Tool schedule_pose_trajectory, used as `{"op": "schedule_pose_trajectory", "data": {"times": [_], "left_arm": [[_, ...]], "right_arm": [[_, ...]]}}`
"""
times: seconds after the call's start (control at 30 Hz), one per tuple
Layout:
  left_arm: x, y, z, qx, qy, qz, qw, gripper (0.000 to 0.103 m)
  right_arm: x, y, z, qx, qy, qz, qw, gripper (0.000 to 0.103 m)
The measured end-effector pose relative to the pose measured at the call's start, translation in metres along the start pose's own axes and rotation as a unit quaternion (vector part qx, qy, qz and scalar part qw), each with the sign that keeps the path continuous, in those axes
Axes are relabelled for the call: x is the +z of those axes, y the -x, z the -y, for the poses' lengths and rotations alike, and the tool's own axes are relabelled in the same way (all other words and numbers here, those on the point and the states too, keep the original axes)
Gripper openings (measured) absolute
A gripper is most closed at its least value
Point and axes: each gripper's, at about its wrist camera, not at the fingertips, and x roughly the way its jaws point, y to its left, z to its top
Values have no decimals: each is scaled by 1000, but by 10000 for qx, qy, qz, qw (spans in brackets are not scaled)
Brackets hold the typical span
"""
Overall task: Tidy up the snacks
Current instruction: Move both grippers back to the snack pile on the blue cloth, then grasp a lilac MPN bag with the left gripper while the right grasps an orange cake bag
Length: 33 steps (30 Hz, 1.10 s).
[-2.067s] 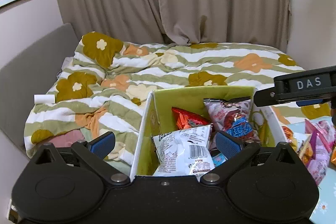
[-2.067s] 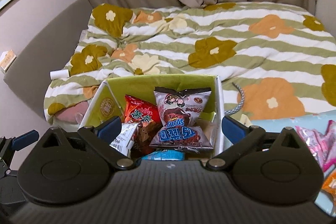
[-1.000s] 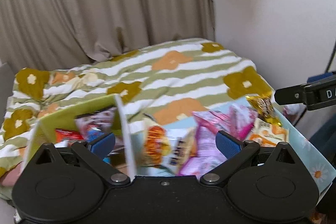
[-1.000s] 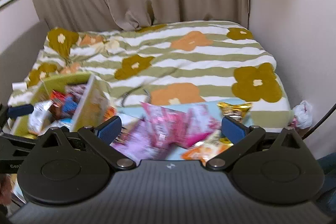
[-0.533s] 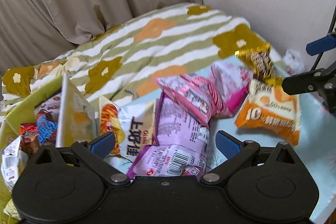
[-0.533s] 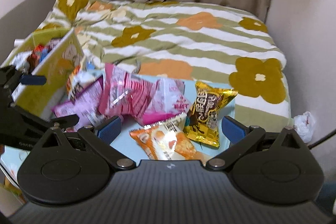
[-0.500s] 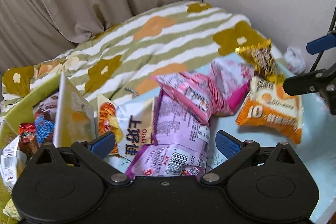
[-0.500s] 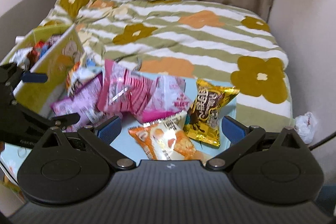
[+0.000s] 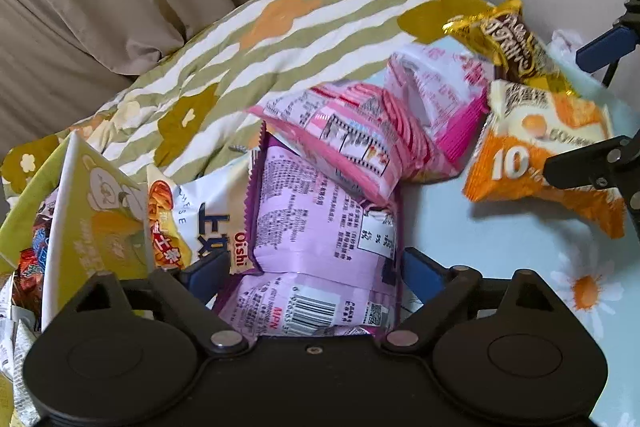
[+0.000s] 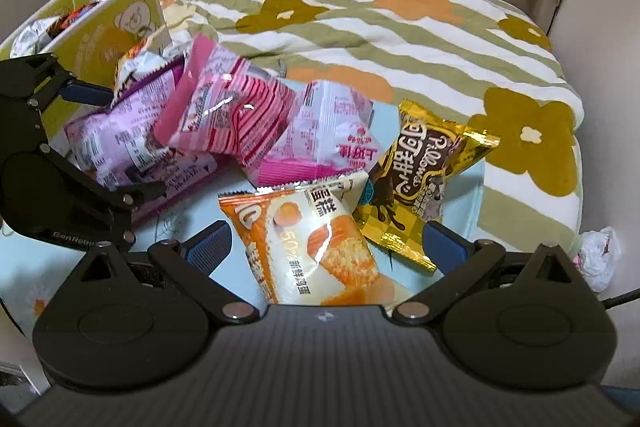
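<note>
Left gripper [image 9: 310, 271] is closing around the lilac snack bag [image 9: 320, 227], pads not yet pressing; right gripper [image 10: 326, 247] hangs open over the orange cake bag [image 10: 304, 243] on the desk [image 9: 480, 247]. Risk: the overlapping pink bag [image 9: 340, 147] drags along or slides off

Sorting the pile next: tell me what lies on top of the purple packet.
A pink striped packet lies across the far end of the purple packet. The near end is bare, between the closing left claw fingers. What lies beneath is covered.
</note>
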Motion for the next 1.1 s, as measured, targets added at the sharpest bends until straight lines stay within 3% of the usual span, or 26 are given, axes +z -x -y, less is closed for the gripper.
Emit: {"op": "schedule_pose_trajectory", "data": {"times": [0.37,0.9,1.1], "left_arm": [[-5,3,-2,-170,125,-102,9997,78],[-24,31,-5,-202,584,-231,9978,77],[-28,38,-9,-156,664,-206,9975,77]], "right_arm": [[-6,-17,1,75,91,-225,9997,103],[-10,-30,-8,91,442,-364,9983,103],[-12,-33,-14,22,561,-373,9977,95]]}}
